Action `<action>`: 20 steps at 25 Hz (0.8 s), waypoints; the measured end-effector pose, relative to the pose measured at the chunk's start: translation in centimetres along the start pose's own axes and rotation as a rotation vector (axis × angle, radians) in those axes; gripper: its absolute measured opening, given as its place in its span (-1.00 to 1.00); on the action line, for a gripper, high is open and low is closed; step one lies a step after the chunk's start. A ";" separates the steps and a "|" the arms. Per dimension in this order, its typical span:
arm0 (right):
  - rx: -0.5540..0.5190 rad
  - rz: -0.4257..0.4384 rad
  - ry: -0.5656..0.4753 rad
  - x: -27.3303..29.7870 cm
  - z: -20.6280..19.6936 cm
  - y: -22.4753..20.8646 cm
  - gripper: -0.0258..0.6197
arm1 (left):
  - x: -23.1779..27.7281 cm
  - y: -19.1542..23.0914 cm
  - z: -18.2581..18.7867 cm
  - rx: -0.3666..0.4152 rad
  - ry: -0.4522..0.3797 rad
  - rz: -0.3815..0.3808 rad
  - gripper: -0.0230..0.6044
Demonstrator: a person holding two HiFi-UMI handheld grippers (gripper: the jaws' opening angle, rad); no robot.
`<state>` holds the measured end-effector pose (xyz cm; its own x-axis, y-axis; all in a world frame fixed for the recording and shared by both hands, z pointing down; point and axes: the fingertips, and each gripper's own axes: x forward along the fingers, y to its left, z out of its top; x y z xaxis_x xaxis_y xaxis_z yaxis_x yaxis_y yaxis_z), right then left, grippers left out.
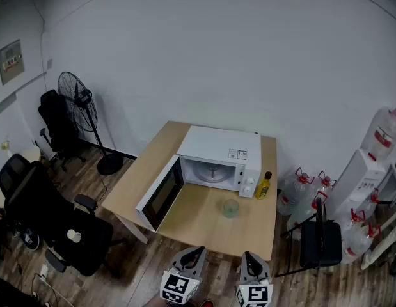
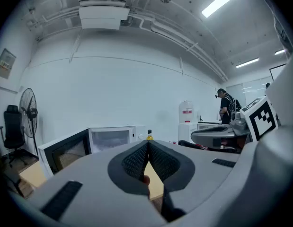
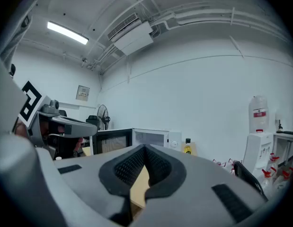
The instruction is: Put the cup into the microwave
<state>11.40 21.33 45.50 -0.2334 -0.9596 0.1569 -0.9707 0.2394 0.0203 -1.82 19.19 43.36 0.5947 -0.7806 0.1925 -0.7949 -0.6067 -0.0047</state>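
Observation:
A clear, greenish cup [image 1: 230, 207] stands on the wooden table [image 1: 204, 226], just in front of the white microwave [image 1: 220, 160]. The microwave's door [image 1: 159, 194] hangs open to the left and its cavity shows. Both grippers hover at the table's near edge, well short of the cup. My left gripper [image 1: 190, 256] [image 2: 148, 143] is shut with nothing between its pads. To its right, my right gripper [image 1: 249, 259] [image 3: 145, 148] is also shut and empty. The microwave [image 2: 110, 138] [image 3: 153, 137] shows past the jaws in both gripper views.
A yellow bottle [image 1: 263, 186] stands by the microwave's right front corner. Black office chairs [image 1: 47, 219] and a floor fan [image 1: 82, 110] are at the left. Water jugs [image 1: 303, 194], a dispenser [image 1: 370, 171] and a black chair [image 1: 319, 238] are at the right. A person [image 2: 227, 107] stands far off.

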 end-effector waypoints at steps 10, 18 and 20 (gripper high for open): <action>0.019 0.023 0.014 1.6 -0.7 0.7 -0.87 | 0.2 1.3 -0.6 -0.003 0.007 0.025 -0.85; 0.008 0.010 0.032 5.6 -1.0 0.1 -0.87 | 3.4 4.2 -1.1 -0.009 0.023 0.018 -0.85; 0.015 -0.006 0.035 7.3 -1.1 -0.5 -0.86 | 4.9 5.3 -0.9 -0.007 0.025 0.006 -0.85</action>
<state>10.23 14.42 47.67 -0.2257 -0.9553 0.1909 -0.9729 0.2310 0.0061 -3.24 12.26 45.21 0.5872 -0.7799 0.2168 -0.7991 -0.6012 0.0013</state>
